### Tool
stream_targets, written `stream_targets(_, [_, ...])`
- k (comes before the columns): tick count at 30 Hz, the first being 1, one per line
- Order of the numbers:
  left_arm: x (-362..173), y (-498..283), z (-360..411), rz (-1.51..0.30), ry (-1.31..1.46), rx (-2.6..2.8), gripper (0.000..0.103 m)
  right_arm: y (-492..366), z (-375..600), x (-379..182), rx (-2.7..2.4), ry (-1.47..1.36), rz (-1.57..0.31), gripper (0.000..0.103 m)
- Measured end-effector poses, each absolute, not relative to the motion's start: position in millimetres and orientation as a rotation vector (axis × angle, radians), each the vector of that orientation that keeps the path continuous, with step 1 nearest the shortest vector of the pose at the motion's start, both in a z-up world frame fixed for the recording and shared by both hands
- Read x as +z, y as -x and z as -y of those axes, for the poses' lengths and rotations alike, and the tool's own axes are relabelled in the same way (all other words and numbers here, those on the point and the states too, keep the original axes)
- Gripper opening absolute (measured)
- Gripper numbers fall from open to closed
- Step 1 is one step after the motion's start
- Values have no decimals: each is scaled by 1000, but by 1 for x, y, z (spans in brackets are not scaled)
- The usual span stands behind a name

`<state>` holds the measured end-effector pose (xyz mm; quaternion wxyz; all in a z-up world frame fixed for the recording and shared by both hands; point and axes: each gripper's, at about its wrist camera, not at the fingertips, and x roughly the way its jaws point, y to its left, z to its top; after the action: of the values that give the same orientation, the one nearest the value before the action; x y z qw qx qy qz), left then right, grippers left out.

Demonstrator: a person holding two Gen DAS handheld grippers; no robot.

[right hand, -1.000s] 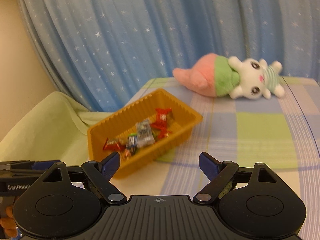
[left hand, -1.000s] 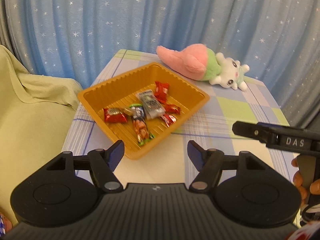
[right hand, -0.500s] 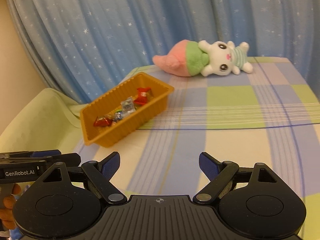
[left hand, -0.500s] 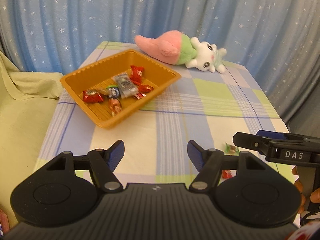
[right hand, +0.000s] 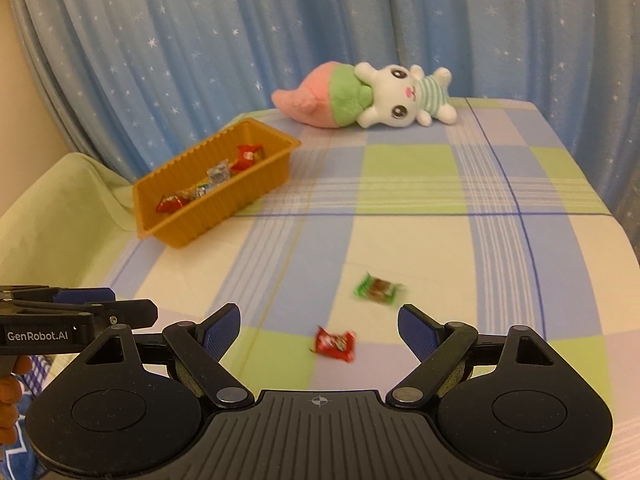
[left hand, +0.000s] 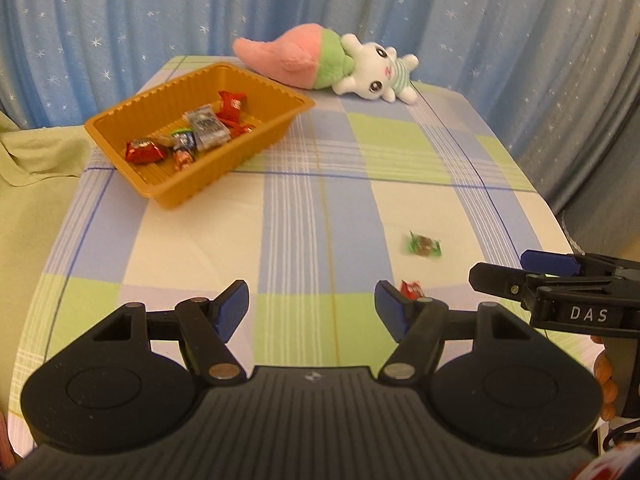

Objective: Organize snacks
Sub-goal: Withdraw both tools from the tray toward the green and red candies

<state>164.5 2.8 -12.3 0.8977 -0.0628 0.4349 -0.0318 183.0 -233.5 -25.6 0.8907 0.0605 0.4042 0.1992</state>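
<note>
Two loose snacks lie on the near right part of a table covered in a blue, green and cream checked cloth (right hand: pixel 412 168). A red-wrapped candy (right hand: pixel 334 343) sits nearest, and a green-wrapped candy (right hand: pixel 378 289) lies just beyond it, slightly to the right. Both are small, flat and crinkly, and look a little blurred.

Well apart from them, at the far left of the table, stands an orange ridged tray (left hand: pixel 182 196) already holding several wrapped snacks (left hand: pixel 208 130), red, silver and mixed colours. A pink, green and white plush toy (right hand: pixel 372 96) lies on its side along the far edge, in front of a blue star-patterned curtain (right hand: pixel 200 40).

The right gripper (right hand: pixel 320 330) hovers low over the near edge with its blue-padded fingers spread wide and holding nothing; the red candy lies between and just ahead of them. The left gripper (left hand: pixel 312 306) is likewise spread wide and empty, near the middle of the near edge.

Judging from this, the risks are: thin wrappers may slide away under the closing pads, the pads may pinch the cloth, and the grippers, close side by side, could bump.
</note>
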Motion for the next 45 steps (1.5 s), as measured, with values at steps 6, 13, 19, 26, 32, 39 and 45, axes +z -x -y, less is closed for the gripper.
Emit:
stream_targets(6, [-19,-159,14,-916,114,-78,67,-169,240,-30,365,-27,-818,86])
stream_targets(13, [-26,-159,31,-932,89,-97,67,-163,251,-37,360,-19,-844,86])
stream_targets(19, [-34,-162,42,-950,73,-105,67,-165,258,-43,351,-16,-874,86])
stream_targets(26, [-48,-168,50,-968,45,-123,67,-170,265,-54,334,-20,-920,86])
stream_targets(32, [-60,-174,61,-983,3,-153,68,-174,271,-63,319,-31,-956,86])
stream_targets(39, [-71,-182,69,-999,-32,-183,68,-180,280,-69,298,-59,-986,86])
stream_targets(45, [-81,-189,78,-1007,-66,-218,68,-183,286,-74,272,-72,-1006,86])
